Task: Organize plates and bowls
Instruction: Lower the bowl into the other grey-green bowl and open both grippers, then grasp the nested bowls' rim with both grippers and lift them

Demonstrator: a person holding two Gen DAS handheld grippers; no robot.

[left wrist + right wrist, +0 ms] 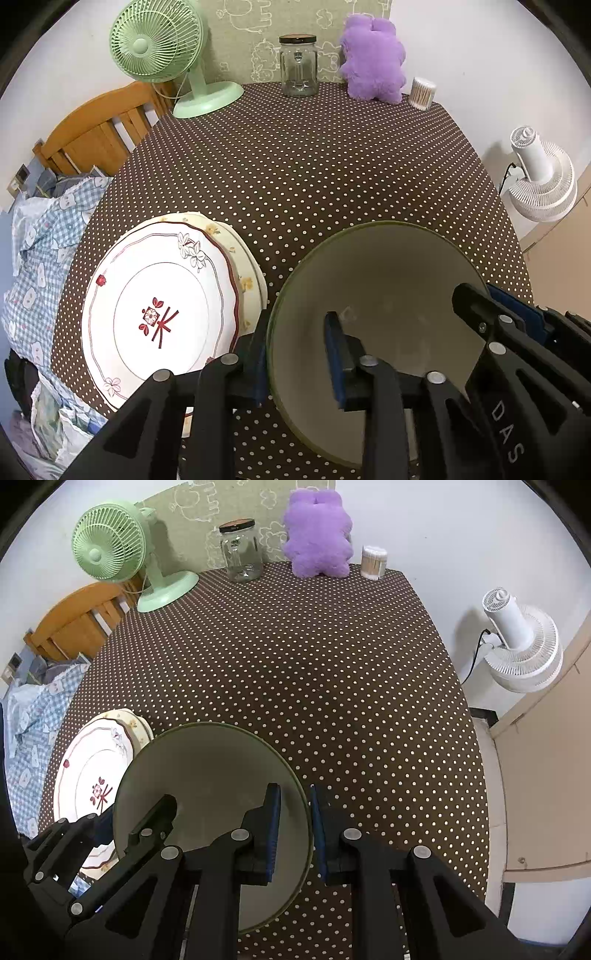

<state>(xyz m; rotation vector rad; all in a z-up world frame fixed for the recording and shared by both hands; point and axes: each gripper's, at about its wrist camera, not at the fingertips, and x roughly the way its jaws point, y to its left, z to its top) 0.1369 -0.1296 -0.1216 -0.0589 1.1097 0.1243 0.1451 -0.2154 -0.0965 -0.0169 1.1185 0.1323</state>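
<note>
My left gripper (301, 360) straddles the near-left rim of the green-rimmed bowl (384, 280), jaws apart, one pad inside and one outside. My right gripper (295, 830) straddles its right rim, pads not quite touching. The bowl holds nothing. Just left of it, the flowered plate (159, 306) sits on a cream plate (243, 254) near the table's (314, 166) edge. Open cloth stretches ahead to the glass jar (298, 66).

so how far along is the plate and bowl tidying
Done: two plates sit stacked at the table's near left. In hand: the green-rimmed bowl, with the left gripper straddling its left rim and the right gripper straddling its right rim; neither has visibly clamped. Left: setting the bowl in place, perhaps on the stack.
</note>
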